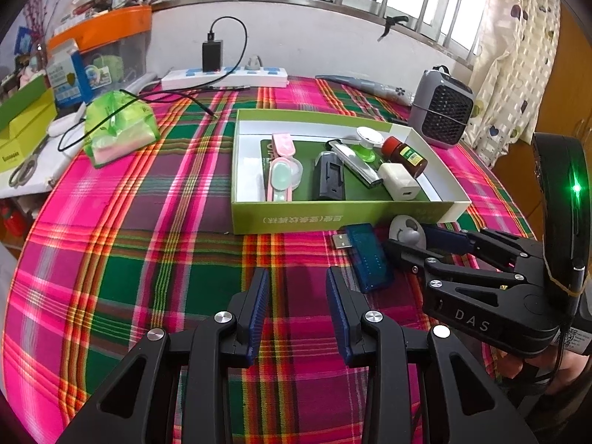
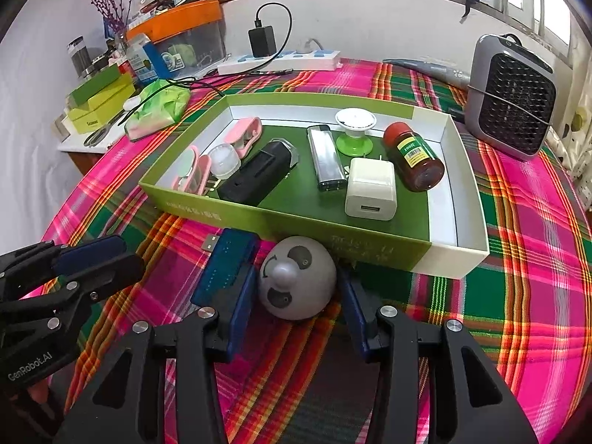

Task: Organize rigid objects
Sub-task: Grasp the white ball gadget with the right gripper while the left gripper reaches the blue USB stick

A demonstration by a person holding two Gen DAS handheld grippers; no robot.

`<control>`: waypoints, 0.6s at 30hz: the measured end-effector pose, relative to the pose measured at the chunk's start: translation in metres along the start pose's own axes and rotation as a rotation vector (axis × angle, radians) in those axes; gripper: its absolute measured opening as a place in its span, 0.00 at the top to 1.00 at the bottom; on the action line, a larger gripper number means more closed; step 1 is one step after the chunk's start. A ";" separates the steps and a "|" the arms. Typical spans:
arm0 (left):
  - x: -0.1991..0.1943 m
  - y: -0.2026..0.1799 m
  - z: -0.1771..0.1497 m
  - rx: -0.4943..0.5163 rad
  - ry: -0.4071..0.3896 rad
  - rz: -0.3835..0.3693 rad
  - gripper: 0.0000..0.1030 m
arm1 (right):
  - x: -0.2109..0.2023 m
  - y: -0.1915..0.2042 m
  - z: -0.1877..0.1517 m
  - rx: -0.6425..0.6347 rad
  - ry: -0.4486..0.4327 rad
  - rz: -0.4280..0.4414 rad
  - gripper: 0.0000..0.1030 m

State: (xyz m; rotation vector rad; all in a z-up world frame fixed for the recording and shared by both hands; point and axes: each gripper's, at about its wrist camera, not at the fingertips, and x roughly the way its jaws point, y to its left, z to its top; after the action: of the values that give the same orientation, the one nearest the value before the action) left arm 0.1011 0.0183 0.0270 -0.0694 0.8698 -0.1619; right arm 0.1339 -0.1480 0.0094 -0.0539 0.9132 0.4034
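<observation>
A green box on the plaid cloth holds several items: a white charger cube, a red bottle, a silver lighter, a black block and pink cases. In front of it lie a grey round toy and a blue USB stick. My right gripper is open with its jaws on either side of the grey toy; I cannot tell whether they touch it. My left gripper is open and empty over the cloth, left of the USB stick.
A grey fan heater stands at the back right. A power strip with a black charger, a green pouch, scissors and stacked boxes sit at the back left.
</observation>
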 end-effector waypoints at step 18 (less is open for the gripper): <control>0.017 -0.028 0.007 0.033 0.060 -0.065 0.70 | -0.021 -0.017 -0.007 0.032 -0.044 0.000 0.57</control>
State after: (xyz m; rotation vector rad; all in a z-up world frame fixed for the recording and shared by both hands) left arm 0.1144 -0.0120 0.0220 -0.0622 0.9248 -0.2401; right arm 0.1230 -0.1722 0.0196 -0.0155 0.8765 0.3885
